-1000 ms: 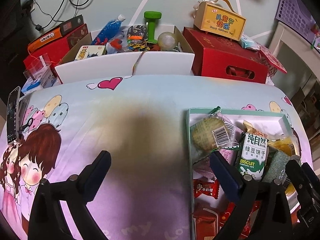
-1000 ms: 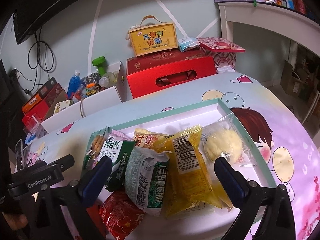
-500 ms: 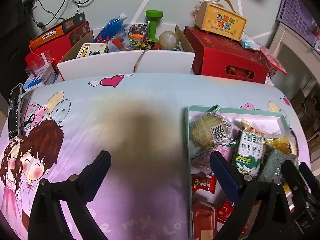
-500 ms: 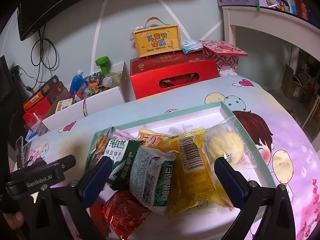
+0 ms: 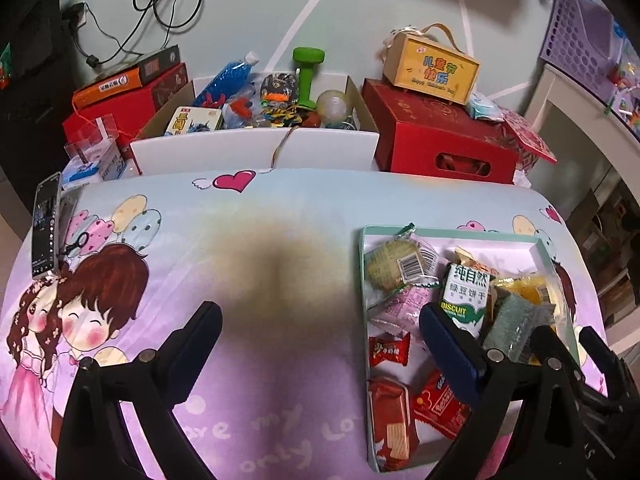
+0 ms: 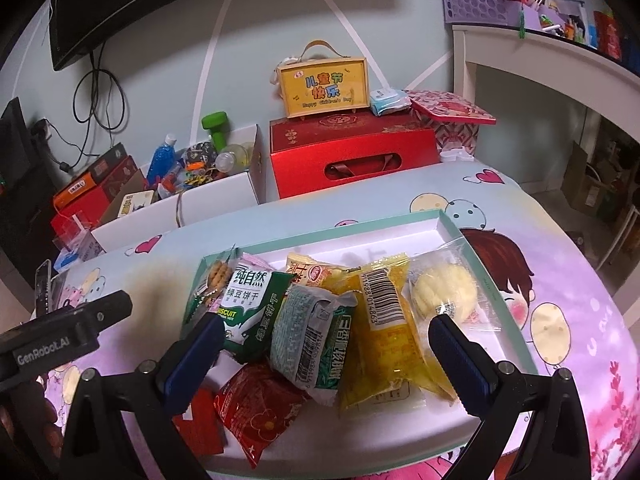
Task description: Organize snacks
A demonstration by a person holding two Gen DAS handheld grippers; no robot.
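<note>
A shallow teal-rimmed tray (image 6: 448, 218) sits on the cartoon-print cloth and holds several snack packs: a green biscuit pack (image 6: 250, 304), a grey-green pack (image 6: 316, 340), a yellow pack (image 6: 384, 320), a clear-wrapped pale bun (image 6: 444, 294) and a red pack (image 6: 256, 408). My right gripper (image 6: 324, 354) is open and empty, low over the tray's near side, its fingers either side of the packs. My left gripper (image 5: 320, 340) is open and empty over the bare cloth left of the tray (image 5: 364, 240). The biscuit pack (image 5: 466, 296) and red sweets (image 5: 388, 350) show there too.
At the back stand a white open box of toys (image 5: 256, 148), a red gift box (image 5: 444, 136) with a yellow carry box (image 5: 430, 66) on it, and stacked red boxes (image 5: 120, 96). A phone (image 5: 46, 226) lies at the cloth's left edge.
Both grippers have drawn back and risen a little, so the tray and table look slightly further away. Both stay open and empty. The snacks have not moved.
</note>
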